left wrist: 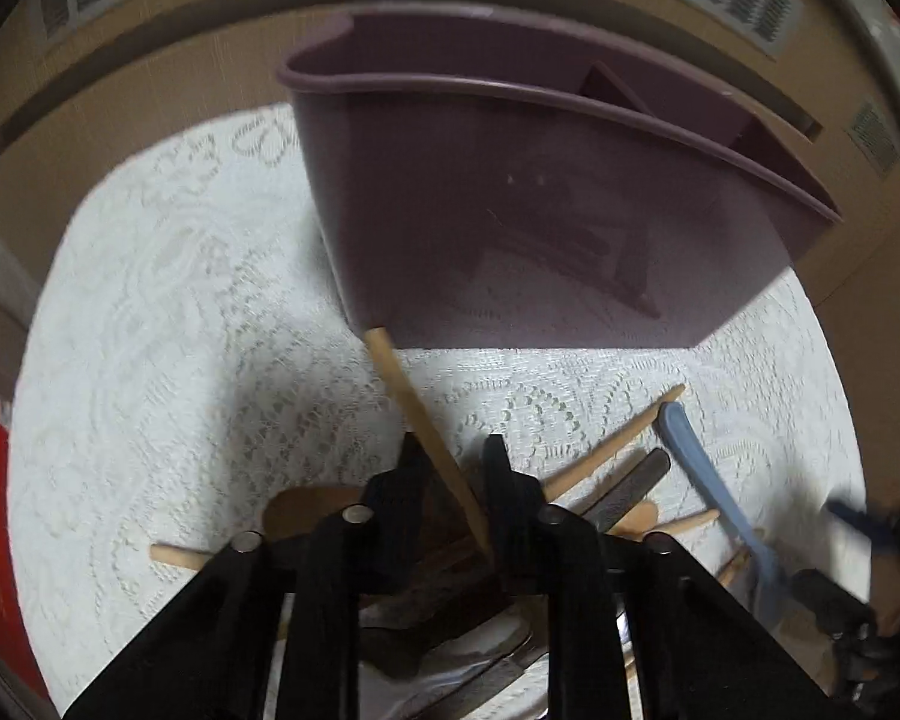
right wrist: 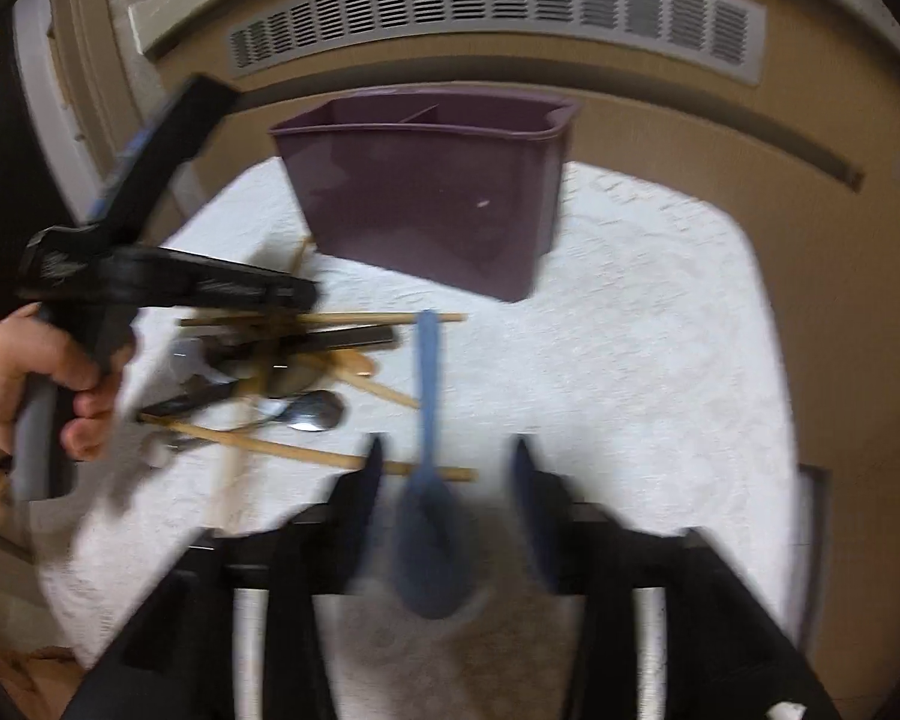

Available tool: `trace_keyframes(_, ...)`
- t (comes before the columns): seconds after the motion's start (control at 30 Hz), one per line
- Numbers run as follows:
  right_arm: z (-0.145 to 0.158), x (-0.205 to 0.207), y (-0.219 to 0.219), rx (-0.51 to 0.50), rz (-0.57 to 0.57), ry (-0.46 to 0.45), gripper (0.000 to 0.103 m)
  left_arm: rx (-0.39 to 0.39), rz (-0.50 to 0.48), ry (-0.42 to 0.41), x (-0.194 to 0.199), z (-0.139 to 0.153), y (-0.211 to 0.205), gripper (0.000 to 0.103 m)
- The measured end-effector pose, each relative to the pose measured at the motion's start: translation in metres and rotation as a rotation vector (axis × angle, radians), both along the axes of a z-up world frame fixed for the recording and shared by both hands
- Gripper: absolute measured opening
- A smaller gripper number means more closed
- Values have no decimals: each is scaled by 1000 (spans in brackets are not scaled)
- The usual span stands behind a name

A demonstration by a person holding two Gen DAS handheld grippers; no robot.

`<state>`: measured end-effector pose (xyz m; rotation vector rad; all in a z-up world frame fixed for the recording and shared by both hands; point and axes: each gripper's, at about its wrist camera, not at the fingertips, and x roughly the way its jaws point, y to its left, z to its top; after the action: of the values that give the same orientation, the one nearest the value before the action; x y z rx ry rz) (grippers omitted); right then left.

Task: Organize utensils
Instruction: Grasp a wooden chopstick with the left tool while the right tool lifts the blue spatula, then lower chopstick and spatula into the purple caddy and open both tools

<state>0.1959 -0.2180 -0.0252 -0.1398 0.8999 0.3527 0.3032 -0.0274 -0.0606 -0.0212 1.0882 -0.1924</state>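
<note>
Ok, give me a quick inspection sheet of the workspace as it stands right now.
Surface: white lace cloth over the table.
Job's things: purple caddy upright, dividers inside, no utensils visible in it; blue spoon lying on the cloth.
Clutter: heap of wooden and metal utensils beside the caddy.
Grippers: left gripper closed on a wooden stick; right gripper open, fingers either side of the blue spoon.
Cables: nothing seen.
Surroundings: vent grille behind the table.
</note>
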Motion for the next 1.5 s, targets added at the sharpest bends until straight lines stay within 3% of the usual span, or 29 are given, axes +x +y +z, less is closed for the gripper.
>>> trace_keyframes(0.03,0,-1,0,-34,-7,-23,71,-12,-9,-16,-5,2,2,10)
trace_keyframes(0.13,0,-2,10,-159,3,-88,98,-44,-23,-59,-24,7,10,7)
trace_keyframes(0.2,2,0,22,-265,-11,-111,102,-68,-24,-90,-39,11,18,7)
trace_keyframes(0.23,3,3,25,-269,-2,-103,102,-78,-20,-103,-46,13,22,7)
trace_keyframes(0.3,7,13,23,-147,33,-58,101,-101,-16,-119,-59,17,33,7)
trace_keyframes(0.33,7,17,21,-114,33,-40,90,-114,-19,-122,-64,18,38,7)
trace_keyframes(0.37,5,24,20,-91,22,-15,70,-122,-22,-125,-70,21,42,7)
trace_keyframes(0.43,-1,34,22,-76,9,42,47,-130,-27,-134,-83,23,50,7)
trace_keyframes(0.6,-21,45,31,-40,24,162,33,-127,-45,-159,-94,27,54,7)
trace_keyframes(0.67,-27,45,35,-53,24,173,16,-145,-45,-153,-96,26,59,7)
trace_keyframes(0.73,-30,48,37,-77,4,170,8,-159,-40,-146,-96,22,62,7)
trace_keyframes(0.9,-13,38,31,-68,-29,131,8,-172,-37,-167,-103,26,64,7)
trace_keyframes(1.03,14,17,22,-25,-38,72,8,-193,-52,-221,-115,47,62,7)
trace_keyframes(1.13,45,-1,15,33,-47,14,8,-235,-75,-298,-130,80,61,7)
trace_keyframes(1.23,84,-11,11,79,-49,-80,8,-280,-112,-442,-141,142,58,7)
trace_keyframes(1.37,177,-17,7,157,-33,-290,8,-302,-157,-649,-141,228,54,7)
trace_keyframes(1.5,248,-6,13,169,-38,-457,8,-257,-164,-840,-126,303,44,7)
